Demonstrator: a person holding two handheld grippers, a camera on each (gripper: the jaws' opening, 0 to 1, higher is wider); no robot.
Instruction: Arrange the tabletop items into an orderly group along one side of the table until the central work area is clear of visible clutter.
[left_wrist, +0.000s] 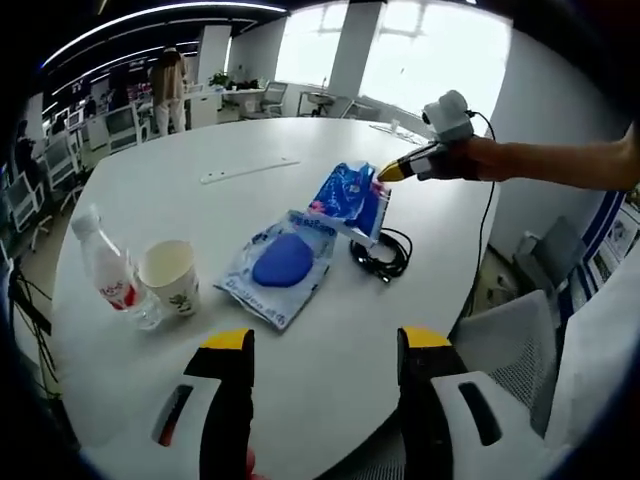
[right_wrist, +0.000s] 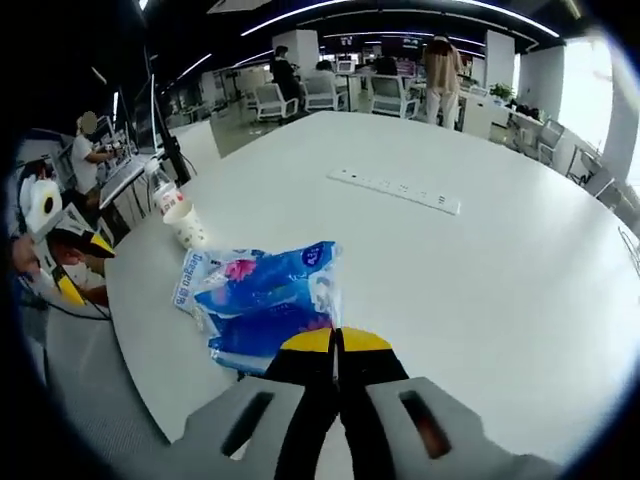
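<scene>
on the round white table (left_wrist: 200, 140), right tongs (right_wrist: 337, 345) pinch a crinkly blue packet (right_wrist: 270, 305).

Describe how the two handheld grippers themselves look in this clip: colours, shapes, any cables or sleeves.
The left gripper has two black jaws with yellow tips, set on light grey bodies with dark oval slots. The right gripper is built alike: black jaws, yellow tips, grey slotted bodies. In the left gripper view, the right gripper carries a grey box, and the arm behind it is bare of any sleeve.
</scene>
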